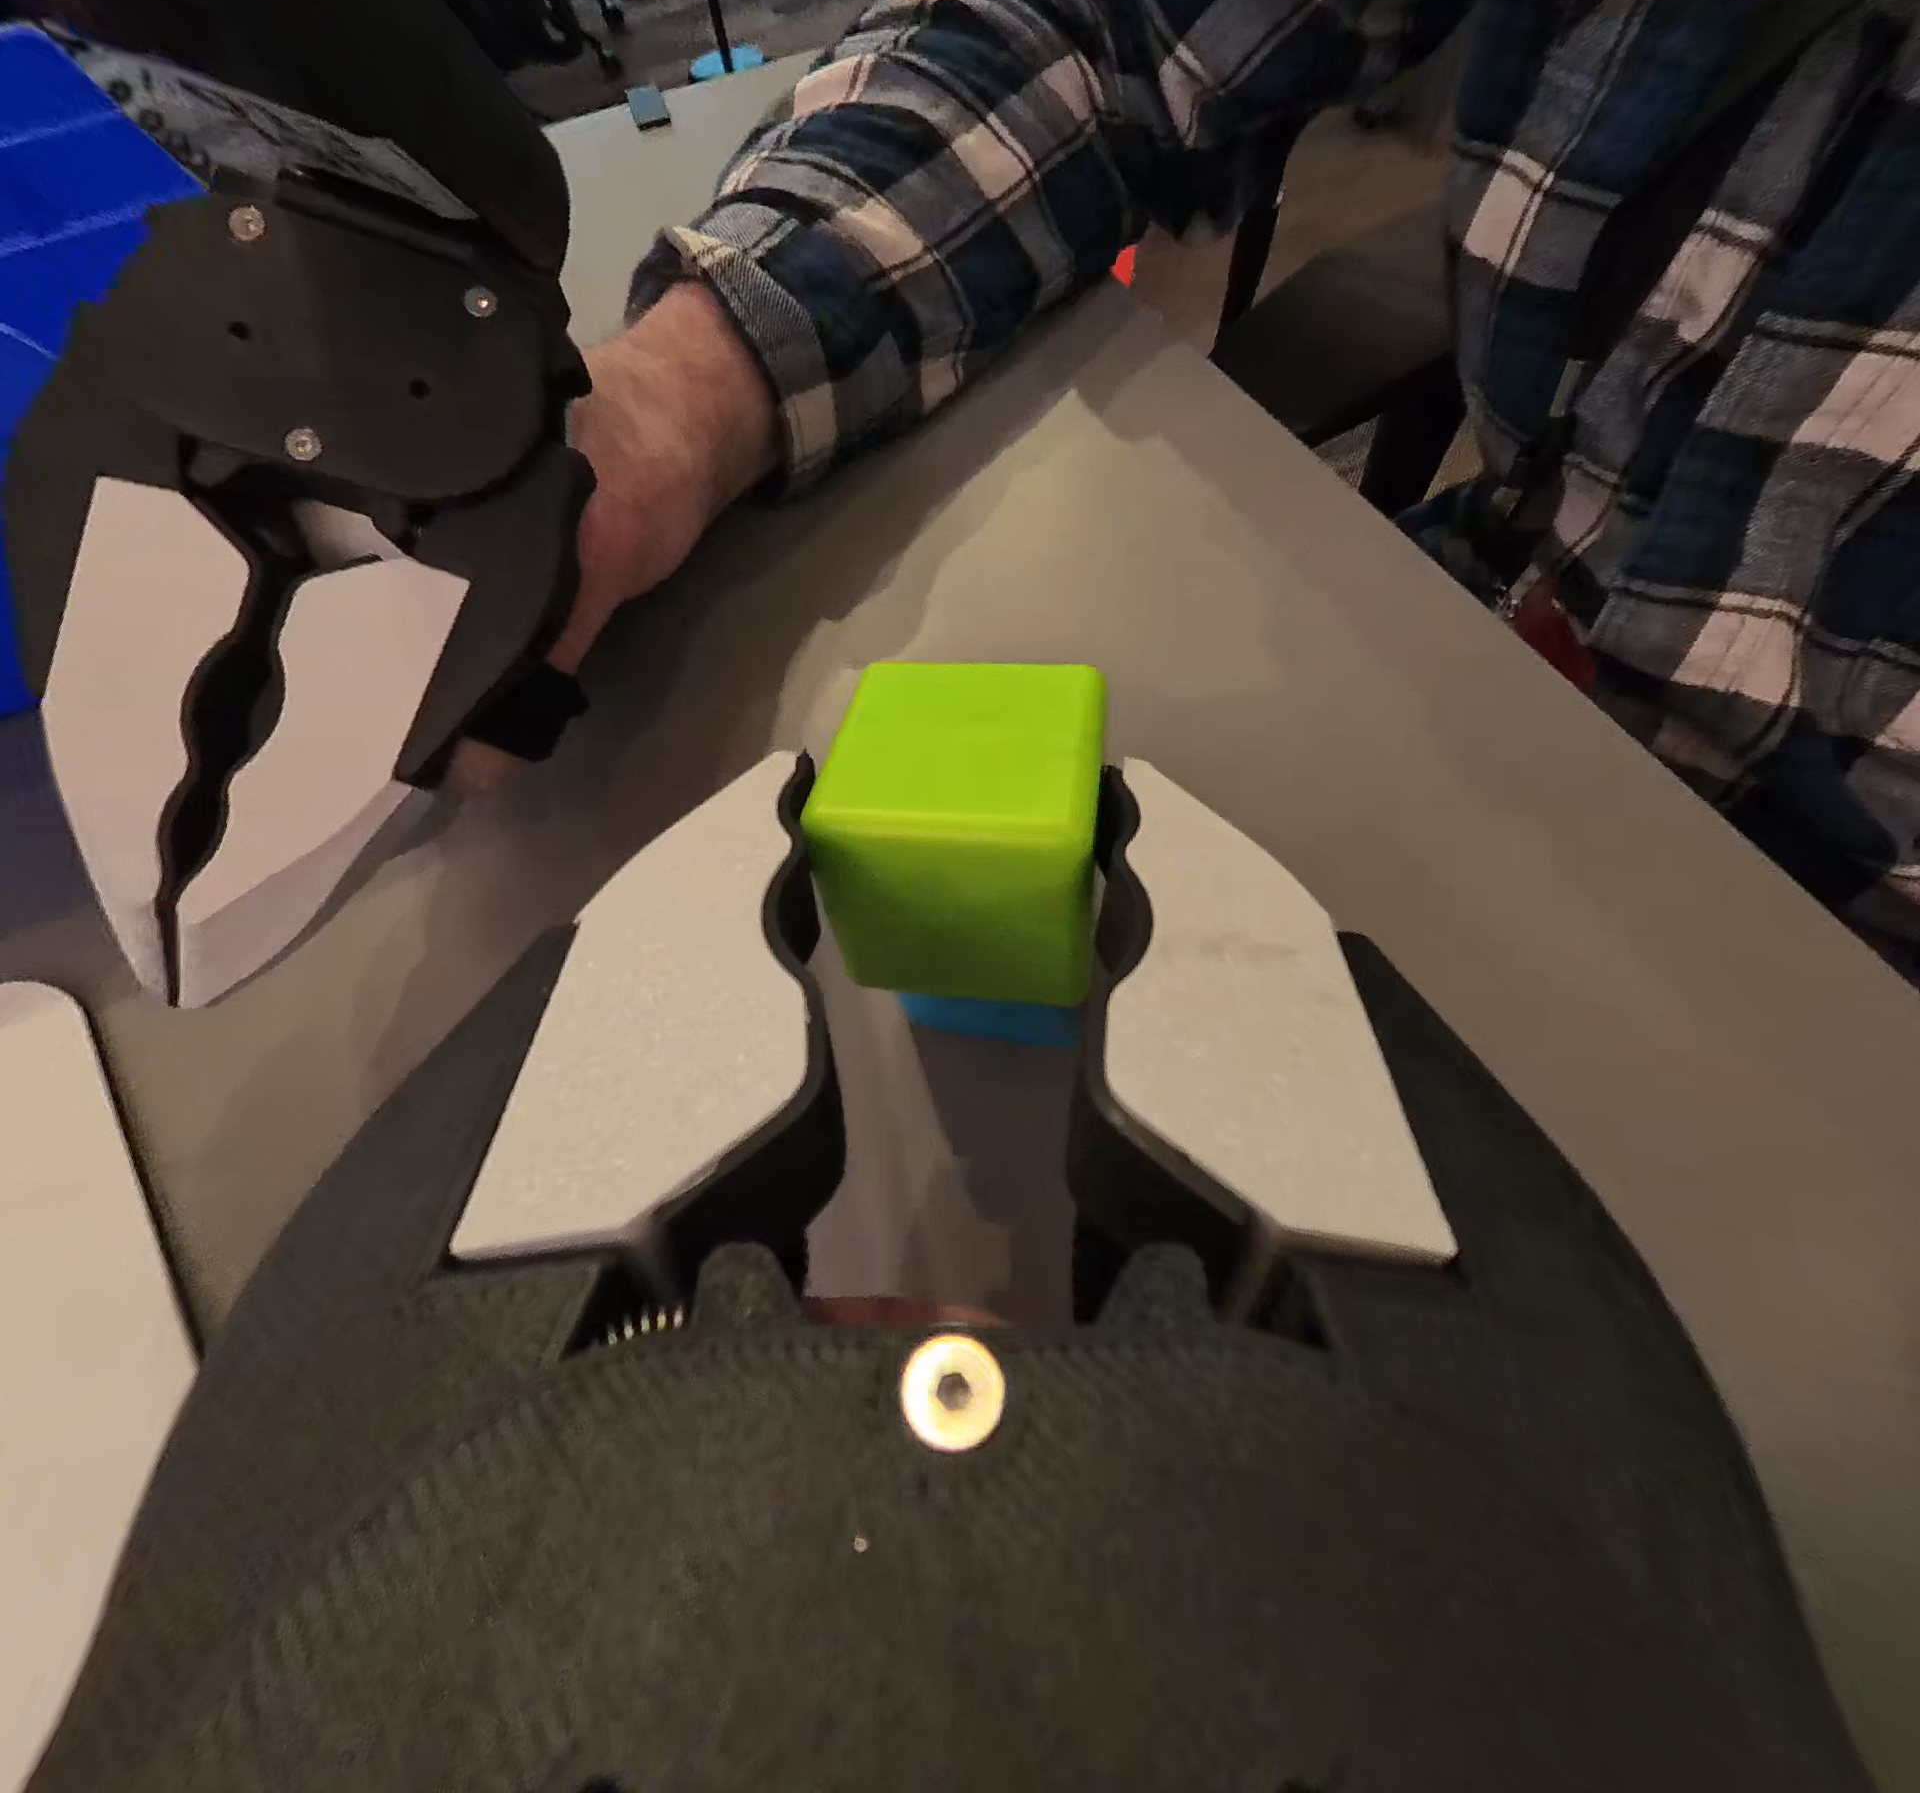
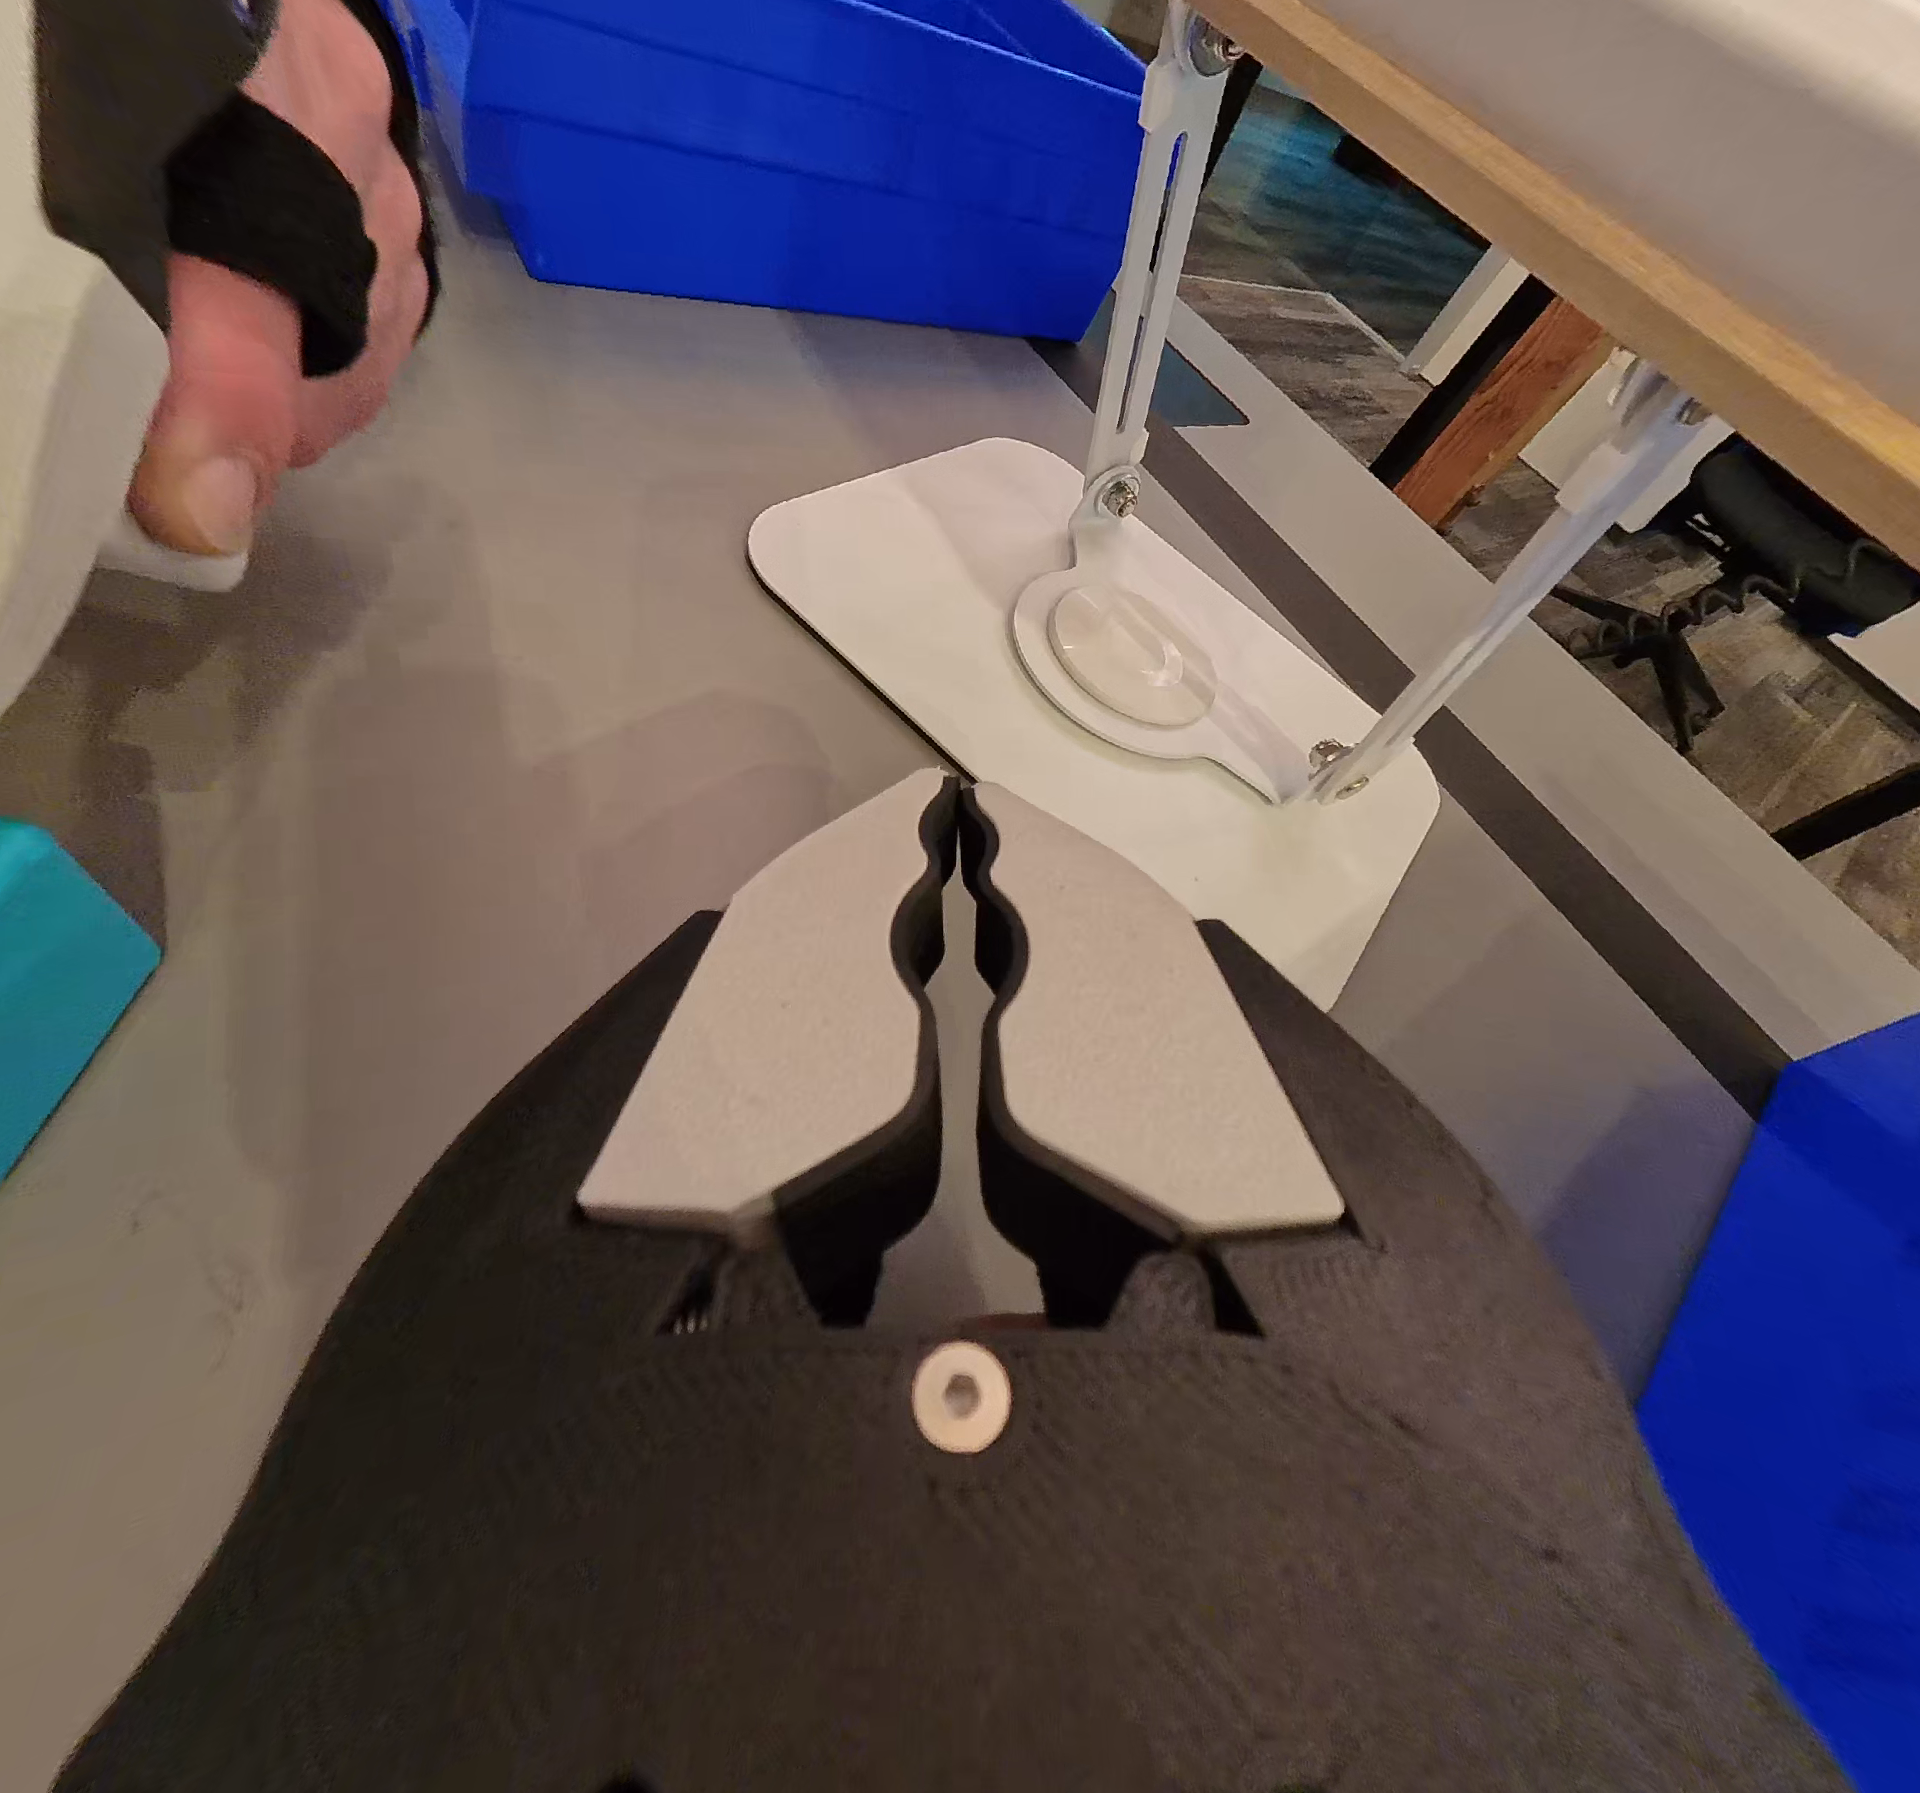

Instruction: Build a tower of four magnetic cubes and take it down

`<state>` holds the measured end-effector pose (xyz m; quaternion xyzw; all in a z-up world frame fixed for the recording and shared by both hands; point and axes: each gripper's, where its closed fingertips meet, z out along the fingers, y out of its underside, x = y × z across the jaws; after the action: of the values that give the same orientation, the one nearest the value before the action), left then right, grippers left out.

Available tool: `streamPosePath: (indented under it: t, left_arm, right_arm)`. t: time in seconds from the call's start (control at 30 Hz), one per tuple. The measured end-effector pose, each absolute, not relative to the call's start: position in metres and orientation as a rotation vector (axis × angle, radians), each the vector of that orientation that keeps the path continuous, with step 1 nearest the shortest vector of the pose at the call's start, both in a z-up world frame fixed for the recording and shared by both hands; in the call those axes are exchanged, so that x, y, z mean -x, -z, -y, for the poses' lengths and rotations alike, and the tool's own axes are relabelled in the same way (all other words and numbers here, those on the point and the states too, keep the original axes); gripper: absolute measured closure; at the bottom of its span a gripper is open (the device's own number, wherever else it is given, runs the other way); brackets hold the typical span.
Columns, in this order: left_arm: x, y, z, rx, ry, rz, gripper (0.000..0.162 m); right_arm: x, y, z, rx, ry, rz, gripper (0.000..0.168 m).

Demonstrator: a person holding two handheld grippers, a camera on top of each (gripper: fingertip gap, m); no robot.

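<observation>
- Gripping the green cube (image 1: 956,829) from both sides, the left gripper (image 1: 961,870) jaws hold it directly above the blue cube (image 1: 992,1021) on the tabletop (image 1: 1351,704).
- The right gripper (image 2: 958,808), jaws clenched on nothing, sits farther off.

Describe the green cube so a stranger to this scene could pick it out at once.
Start at the grey table in the left wrist view and follow the left gripper forward to its fingertips. The lime-green cube is clamped between them, sitting on top of a blue cube that peeks out below. It is the only green thing there, far brighter than the blue underneath.
</observation>
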<state>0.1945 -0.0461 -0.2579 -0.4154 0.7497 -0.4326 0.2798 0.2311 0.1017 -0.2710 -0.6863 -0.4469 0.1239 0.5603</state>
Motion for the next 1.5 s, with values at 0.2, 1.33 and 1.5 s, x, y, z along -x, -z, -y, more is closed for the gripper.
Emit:
streamPosePath:
  t: [0.2,1.33,1.5]
  left_arm:
    - [-0.194,0.270,0.048,1.122,1.278,-1.935,0.111]
    - [0.060,0.196,-0.219,1.838,-0.045,-1.647,0.100]
    - [0.093,0.226,-0.280,2.001,-0.150,-1.662,0.091]
  right_arm:
    - [-0.231,0.271,-0.102,1.619,-0.295,1.054,0.168]
    - [-0.230,0.272,-0.100,1.611,-0.297,1.069,0.168]
    - [-0.229,0.272,-0.099,1.608,-0.296,1.078,0.168]
